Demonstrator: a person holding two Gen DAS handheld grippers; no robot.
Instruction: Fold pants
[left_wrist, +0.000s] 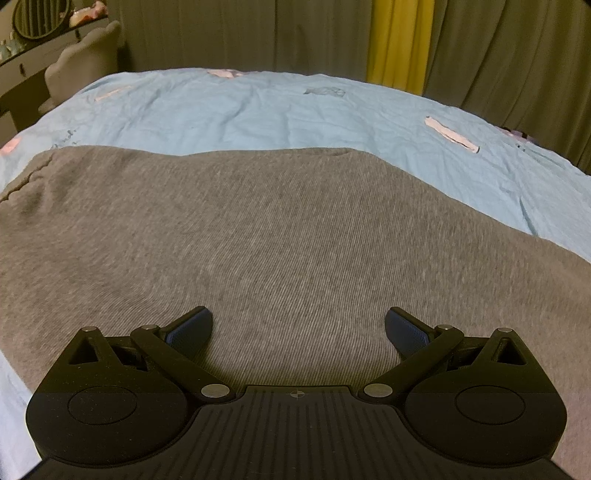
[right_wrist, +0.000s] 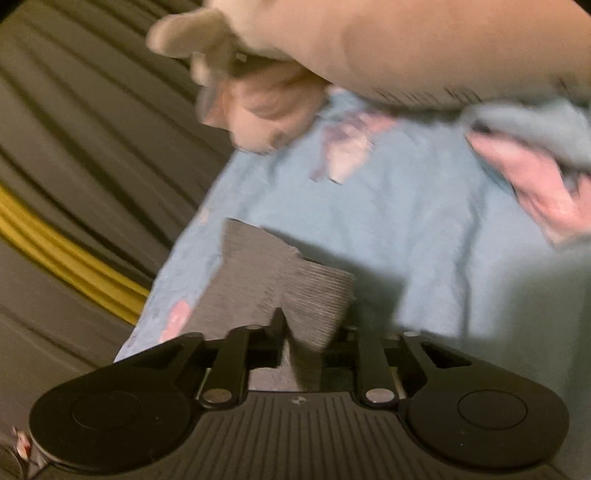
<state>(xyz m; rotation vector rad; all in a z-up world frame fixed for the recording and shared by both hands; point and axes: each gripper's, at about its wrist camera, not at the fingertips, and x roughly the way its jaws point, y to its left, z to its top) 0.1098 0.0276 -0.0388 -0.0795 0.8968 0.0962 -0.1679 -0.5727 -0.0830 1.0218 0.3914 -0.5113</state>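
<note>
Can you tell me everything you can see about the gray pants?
The pants are gray knit cloth with fine ribs, soft-looking. They lie spread flat on the blue sheet, a wavy seam at the left edge. The open left gripper is above them, holding nothing. The right gripper is shut on a bunched fold of pants, lifted off the sheet.

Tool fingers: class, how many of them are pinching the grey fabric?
2. Both belong to the right tool, shut on the grey pants. The left tool hangs open above the pants, gripping nothing.
</note>
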